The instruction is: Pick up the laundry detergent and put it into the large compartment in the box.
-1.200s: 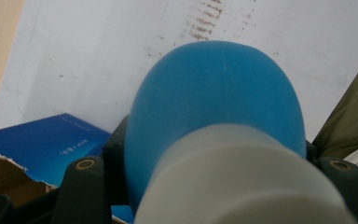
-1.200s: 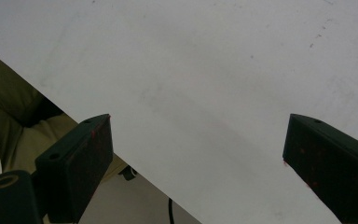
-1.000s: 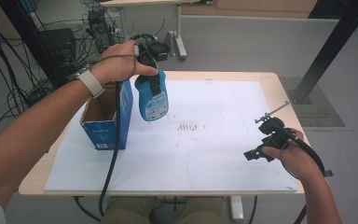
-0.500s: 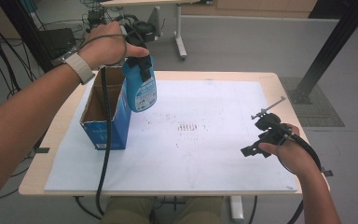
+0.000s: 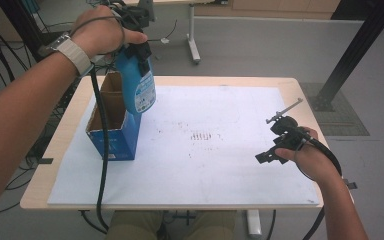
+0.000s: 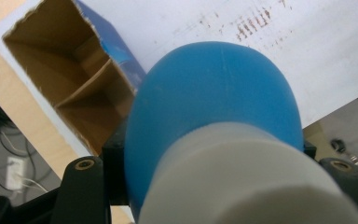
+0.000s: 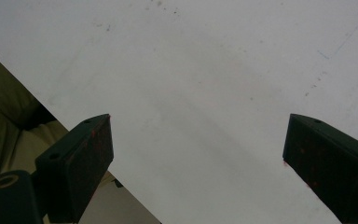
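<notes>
1. The left gripper (image 5: 139,47) is clamped on a blue bottle (image 5: 139,90), holding it in the air above the open blue cardboard box (image 5: 114,127) at the table's ten o'clock.
2. In the left gripper view, the black jaws press either side of the bottle (image 6: 212,112) just below its white cap (image 6: 251,182), with the box's divided interior (image 6: 70,79) beneath.
3. The right gripper (image 5: 272,145) rests at four o'clock on the white sheet (image 5: 220,165), its jaws spread wide apart around nothing, bare paper (image 7: 191,93) between them.
4. A black cable (image 5: 100,150) hangs from the left gripper over the table's near edge.
</notes>
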